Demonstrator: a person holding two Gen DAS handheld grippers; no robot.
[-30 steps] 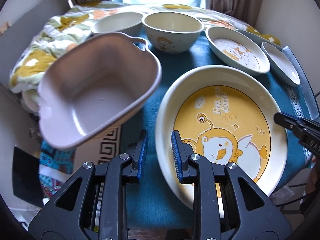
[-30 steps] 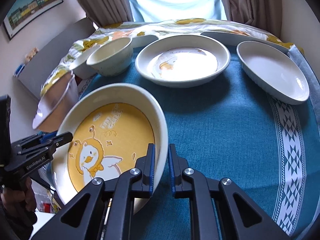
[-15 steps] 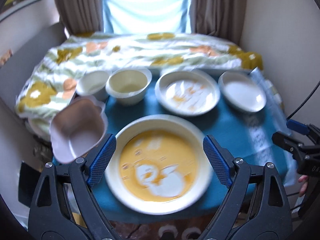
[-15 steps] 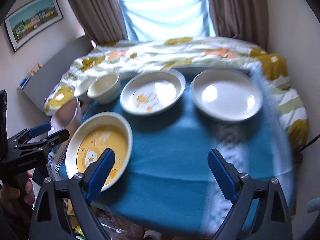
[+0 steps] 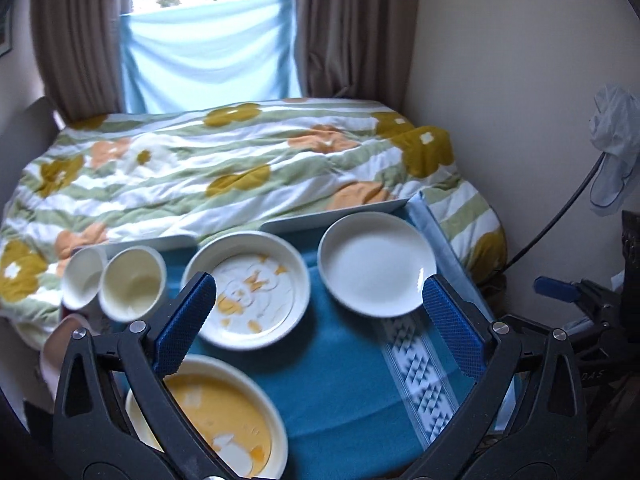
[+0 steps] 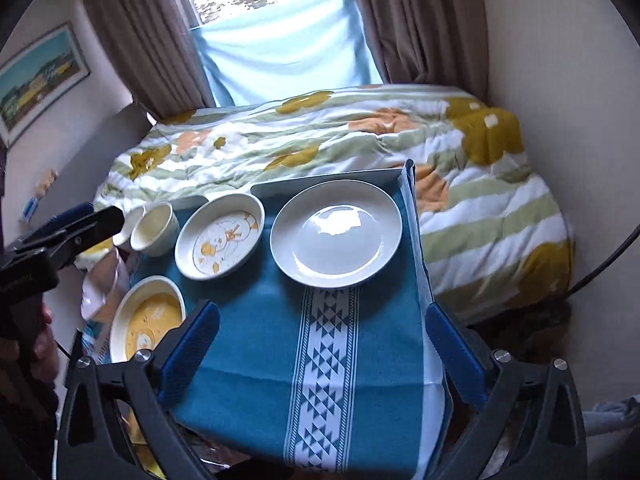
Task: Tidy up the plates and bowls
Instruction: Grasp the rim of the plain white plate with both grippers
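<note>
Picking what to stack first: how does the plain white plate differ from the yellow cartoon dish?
The plain white plate is blank inside; the yellow cartoon dish has a yellow centre with a cartoon figure. The white plate is shallow, the yellow dish has taller walls. The white plate lies at the table's far right, the yellow dish at its near left edge. Both rest upright on the blue cloth, empty.

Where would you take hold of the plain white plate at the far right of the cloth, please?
Probably the white plate by its near rim, coming in low from the near side with the right gripper, which stands open, one finger over the raised sloping lip and one under; it lies flat, offering nothing else.
</note>
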